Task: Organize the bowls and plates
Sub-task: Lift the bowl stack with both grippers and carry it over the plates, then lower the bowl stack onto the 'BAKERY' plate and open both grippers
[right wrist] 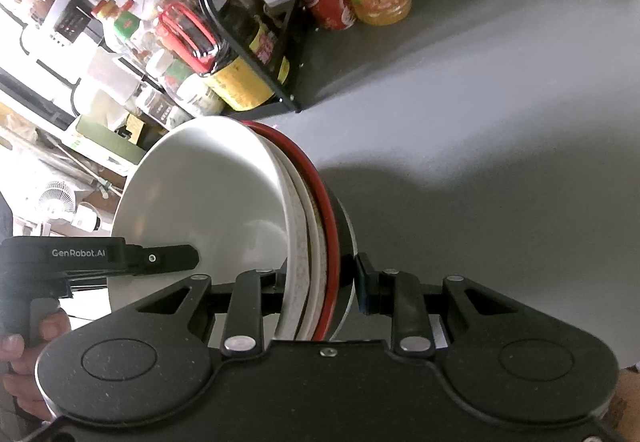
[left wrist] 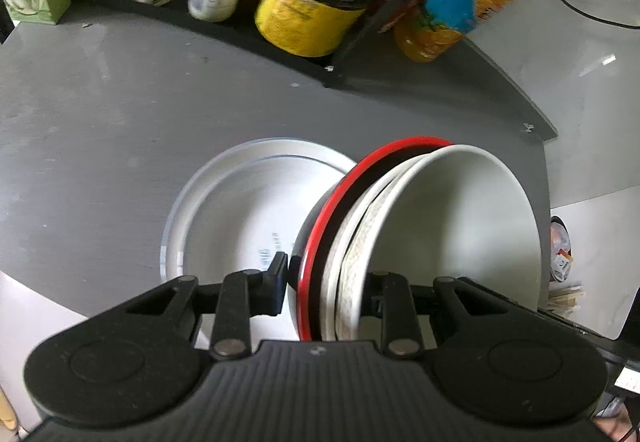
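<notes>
Item: stack of bowls [left wrist: 452, 226], nested and tipped on edge above grey table [left wrist: 120, 121]. White bowl innermost, speckled-rim bowl next, red-rimmed black bowl [left wrist: 344, 185] outermost.

L gripper [left wrist: 324, 282]: fingers either side of stack rims, pinching them; blue pad [left wrist: 278, 278] against the black bowl's outer wall, other finger inside the white bowl.

R gripper [right wrist: 320, 282]: same stack [right wrist: 208, 201] clamped from the opposite side, one finger inside the white bowl, blue-padded finger at the outer wall.

L view only: white plates [left wrist: 224, 217] lying flat on table behind and left of the stack, at least two rims; count unclear. Printed mark on plate unreadable.

R view only: L gripper body [right wrist: 92, 258] marked "GenRobot.AI" with person's hand [right wrist: 24, 354] on its grip; wire rack [right wrist: 248, 41] holding sauce bottles; small fan at far left.

Both views: orange juice bottle [left wrist: 472, 1], yellow-label dark bottle [left wrist: 308, 9].

Hidden: stack's lower edge behind gripper bodies; contact with the table cannot be told. Rack shelves blurred.
</notes>
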Motion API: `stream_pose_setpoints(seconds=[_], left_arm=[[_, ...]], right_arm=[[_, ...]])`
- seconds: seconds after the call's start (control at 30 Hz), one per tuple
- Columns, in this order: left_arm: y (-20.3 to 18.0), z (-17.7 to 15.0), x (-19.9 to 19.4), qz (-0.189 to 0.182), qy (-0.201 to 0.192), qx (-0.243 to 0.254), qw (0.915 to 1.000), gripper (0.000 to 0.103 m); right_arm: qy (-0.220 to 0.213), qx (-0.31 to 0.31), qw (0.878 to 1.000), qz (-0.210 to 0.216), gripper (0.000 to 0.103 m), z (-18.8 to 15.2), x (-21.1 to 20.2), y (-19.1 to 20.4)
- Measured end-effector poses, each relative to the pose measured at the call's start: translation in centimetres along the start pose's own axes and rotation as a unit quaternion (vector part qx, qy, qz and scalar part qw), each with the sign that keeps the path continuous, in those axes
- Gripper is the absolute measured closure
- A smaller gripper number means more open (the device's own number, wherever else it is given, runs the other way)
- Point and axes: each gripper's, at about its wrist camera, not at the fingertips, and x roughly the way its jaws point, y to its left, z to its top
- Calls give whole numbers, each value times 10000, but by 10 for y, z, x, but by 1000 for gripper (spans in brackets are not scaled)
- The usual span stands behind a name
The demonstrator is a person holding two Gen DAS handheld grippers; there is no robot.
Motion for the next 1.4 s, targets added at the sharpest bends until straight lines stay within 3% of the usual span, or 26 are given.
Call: stream_pose_setpoints(seconds=[0.4,0.97,1.1,1.17,1.2,1.4], left_arm=[[39,23,12,57,320,105,9994,76],[54,31,26,-179,559,458,9972,74],[50,28,21,-124,424,581,9973,74],[46,27,17,-112,321,651,9973,70],[43,27,16,-79,299,695,9971,69],[27,24,-2,125,62,1002,9949,48]], right_arm=[[114,513,9985,-132,76,-8,32,16],[-44,1066,9940,-257,73,-22,37,18],[-175,1158,9928,-263,69,-24,30,21],[-272,1018,9940,-293,63,-24,26,27],[-327,996,9941,-283,55,-25,22,29],[-694,976,9922,-350,40,-29,-3,35]])
